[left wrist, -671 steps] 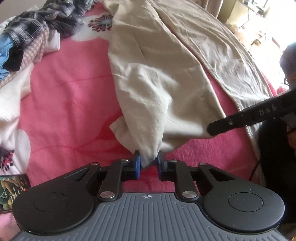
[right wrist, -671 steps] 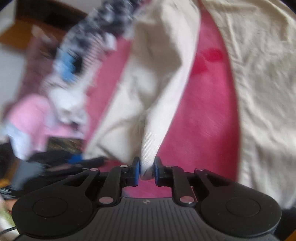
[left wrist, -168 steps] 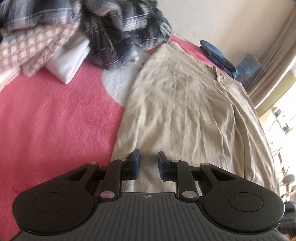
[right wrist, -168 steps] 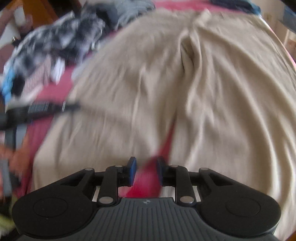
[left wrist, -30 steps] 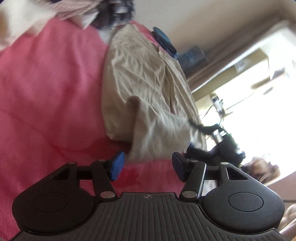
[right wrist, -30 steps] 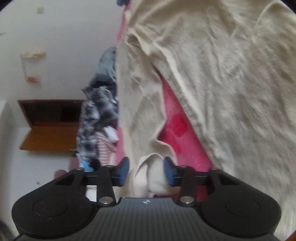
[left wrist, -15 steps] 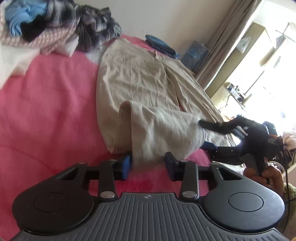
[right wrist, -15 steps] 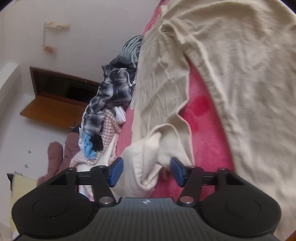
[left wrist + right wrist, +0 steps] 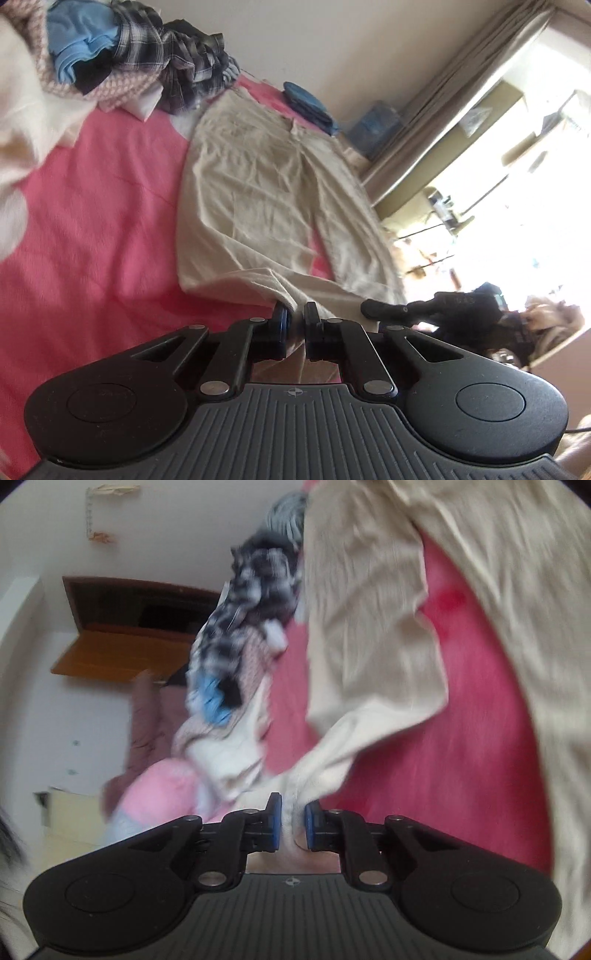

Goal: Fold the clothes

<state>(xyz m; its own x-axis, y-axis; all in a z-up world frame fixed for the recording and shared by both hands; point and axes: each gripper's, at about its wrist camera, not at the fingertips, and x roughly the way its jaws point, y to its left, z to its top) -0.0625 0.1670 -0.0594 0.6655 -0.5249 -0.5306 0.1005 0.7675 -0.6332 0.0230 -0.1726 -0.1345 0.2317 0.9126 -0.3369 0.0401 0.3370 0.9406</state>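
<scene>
Beige trousers (image 9: pixel 251 184) lie spread on a pink blanket (image 9: pixel 103 221). In the left wrist view my left gripper (image 9: pixel 294 314) is shut on the hem of the near trouser leg, which rises off the blanket to the pads. One of the right gripper's fingers (image 9: pixel 388 308) shows low at the right, beside the same hem. In the right wrist view, which is blurred, my right gripper (image 9: pixel 293 808) has its jaws closing, with a bunch of the beige trousers (image 9: pixel 369 609) pinched between the blue pads. From there the leg stretches up over the pink blanket (image 9: pixel 461 757).
A pile of mixed clothes (image 9: pixel 129 55), plaid, blue and white, sits at the blanket's far left. A folded blue item (image 9: pixel 306 103) lies past the waistband. A curtain (image 9: pixel 443 110) and a bright window stand on the right. A wooden shelf (image 9: pixel 129 638) hangs on the wall.
Both grippers have closed on the hem of the trouser leg and risen, so the cloth now lifts off the blanket. The right wrist view has swung and blurred.
</scene>
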